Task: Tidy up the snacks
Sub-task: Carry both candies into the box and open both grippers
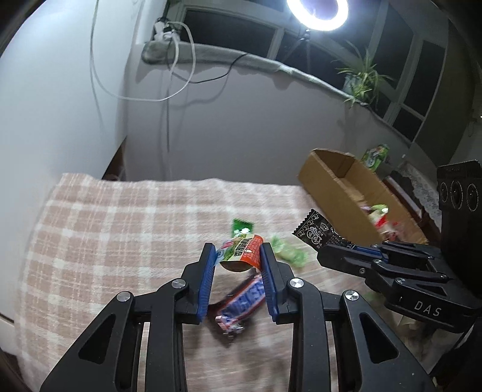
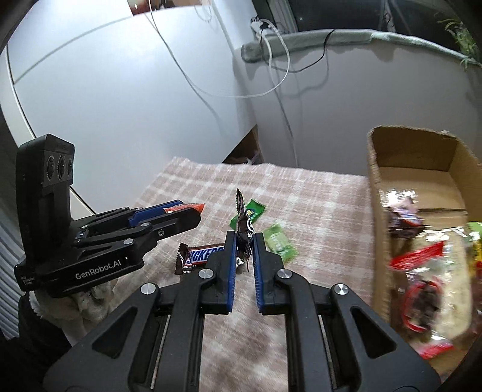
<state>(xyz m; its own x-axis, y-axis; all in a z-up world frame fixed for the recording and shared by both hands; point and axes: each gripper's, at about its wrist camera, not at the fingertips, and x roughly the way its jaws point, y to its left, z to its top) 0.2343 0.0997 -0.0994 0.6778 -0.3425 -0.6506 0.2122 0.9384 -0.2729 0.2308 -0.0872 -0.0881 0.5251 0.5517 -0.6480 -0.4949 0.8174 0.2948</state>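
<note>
My left gripper (image 1: 238, 256) is shut on an orange and green snack packet (image 1: 241, 251) and holds it above the checked cloth (image 1: 120, 241). It also shows in the right wrist view (image 2: 183, 211). My right gripper (image 2: 244, 241) is shut on a black snack packet (image 2: 243, 229), also seen in the left wrist view (image 1: 316, 233). A Snickers bar (image 1: 244, 301) lies on the cloth below the left gripper; it shows too in the right wrist view (image 2: 201, 256). Green candy packets (image 2: 278, 242) lie on the cloth beyond. A cardboard box (image 2: 421, 187) at the right holds several snacks.
The cloth-covered table stands against a white wall (image 1: 226, 120) with hanging cables (image 1: 180, 75). A ring light (image 1: 317, 13) and a potted plant (image 1: 361, 78) are on the windowsill. The box also shows in the left wrist view (image 1: 340, 193).
</note>
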